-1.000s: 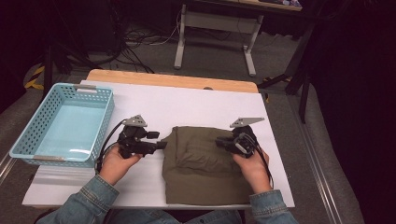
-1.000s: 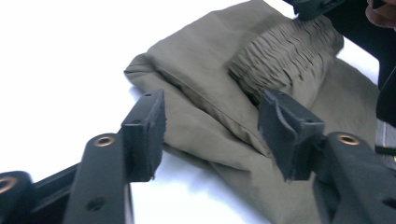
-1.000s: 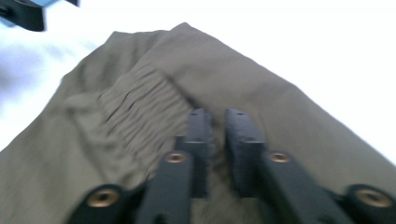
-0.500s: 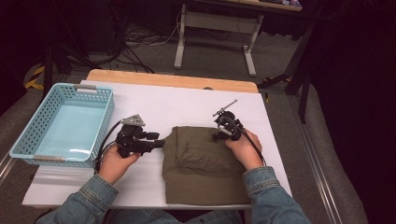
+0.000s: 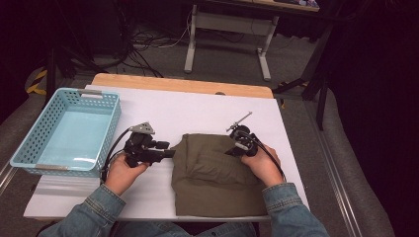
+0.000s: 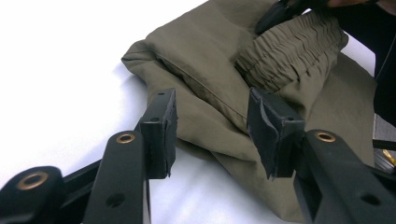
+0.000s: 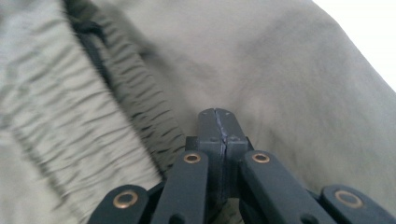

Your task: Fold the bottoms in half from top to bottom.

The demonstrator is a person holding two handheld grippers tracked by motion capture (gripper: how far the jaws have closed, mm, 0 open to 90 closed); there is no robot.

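The white bench (image 5: 197, 111) carries a folded olive garment (image 5: 212, 177) near my edge, right of centre, and an empty blue basket (image 5: 29, 143) at the far left. My left gripper (image 6: 212, 133) sits at the garment's left edge, its pads apart with a fold of cloth lying between them and not pinched; those jaws have just been closing a little. My right gripper (image 7: 217, 123) is pressed shut, nothing between its pads, its tips resting down on the garment's upper right part, just beside the gathered waistband (image 7: 135, 112).
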